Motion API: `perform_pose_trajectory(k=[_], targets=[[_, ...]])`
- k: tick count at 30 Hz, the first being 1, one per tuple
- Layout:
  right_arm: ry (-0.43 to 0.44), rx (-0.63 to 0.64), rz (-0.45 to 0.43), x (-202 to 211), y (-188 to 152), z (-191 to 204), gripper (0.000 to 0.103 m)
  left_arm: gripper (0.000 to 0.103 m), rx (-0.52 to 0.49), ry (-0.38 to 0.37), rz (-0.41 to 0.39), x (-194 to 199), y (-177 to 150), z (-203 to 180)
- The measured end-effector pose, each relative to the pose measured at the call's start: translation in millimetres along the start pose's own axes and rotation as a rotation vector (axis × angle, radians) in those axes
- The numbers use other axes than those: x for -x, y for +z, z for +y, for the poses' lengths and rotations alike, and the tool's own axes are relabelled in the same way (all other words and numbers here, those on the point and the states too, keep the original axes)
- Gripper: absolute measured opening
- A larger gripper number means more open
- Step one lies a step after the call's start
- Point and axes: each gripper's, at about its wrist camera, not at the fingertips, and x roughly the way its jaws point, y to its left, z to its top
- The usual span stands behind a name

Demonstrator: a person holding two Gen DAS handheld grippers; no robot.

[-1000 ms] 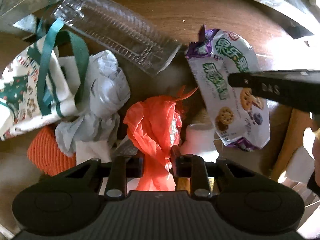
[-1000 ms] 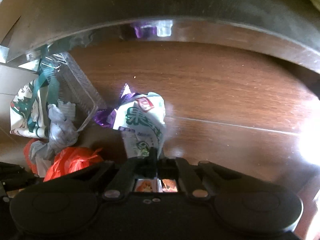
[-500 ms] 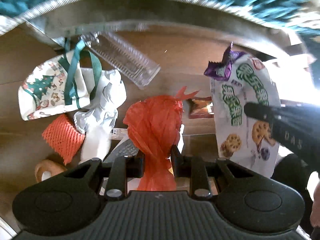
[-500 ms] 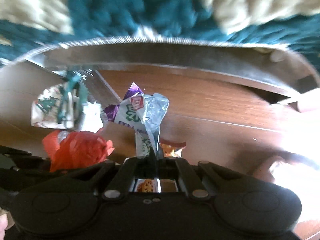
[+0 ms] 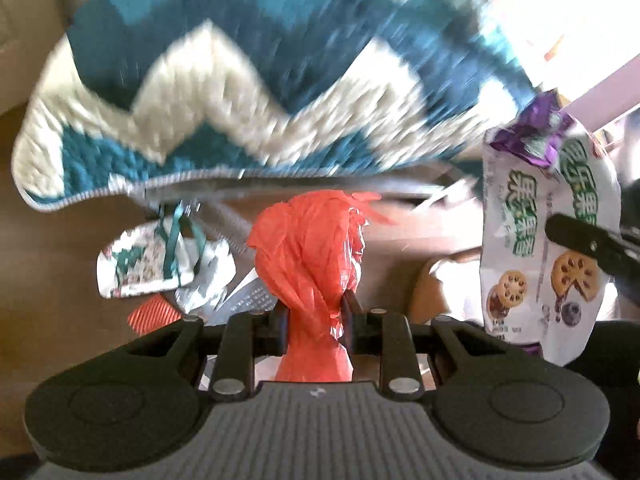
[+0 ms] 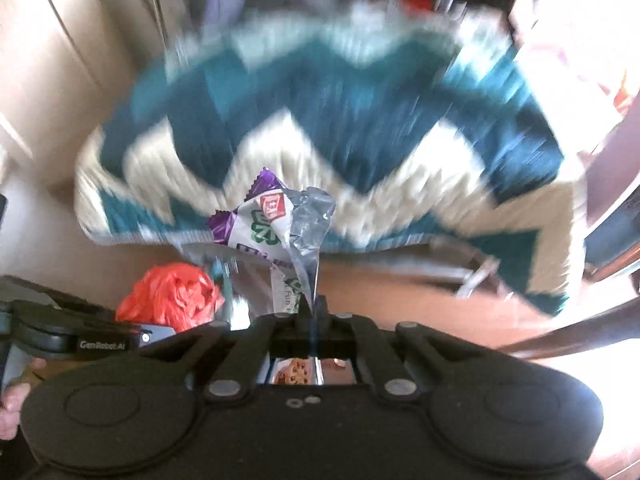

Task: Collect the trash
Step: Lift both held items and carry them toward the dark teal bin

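Now the teal-and-cream zigzag knitted blanket (image 5: 248,92) fills both views, where a second ago brown wood did, so both tools have lifted clear of the litter pile. Left gripper (image 5: 314,322) is clenched on the crumpled orange plastic bag (image 5: 310,264), held aloft, and right gripper (image 6: 314,312) pinches the white-and-purple cookie wrapper (image 6: 276,224) by one thin edge. That slick foil could slide free if this fast swing continues.
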Motion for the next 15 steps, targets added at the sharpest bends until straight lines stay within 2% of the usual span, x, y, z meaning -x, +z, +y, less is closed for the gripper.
perform_pose_trajectory(k=[6,9,15], targets=[[-0.008,0.011,-0.163,108,4,-3,0.0,0.025,-0.063,-0.041,-0.152,87,-5,-53],[0.018,0.001,-0.223,157,1,-11,0.0,0.025,-0.094,-0.1,-0.212,125,-8,-82],[-0.02,-0.01,-0.375,243,1,-33,0.0,0.025,-0.215,-0.169,-0.331,193,-7,-155]])
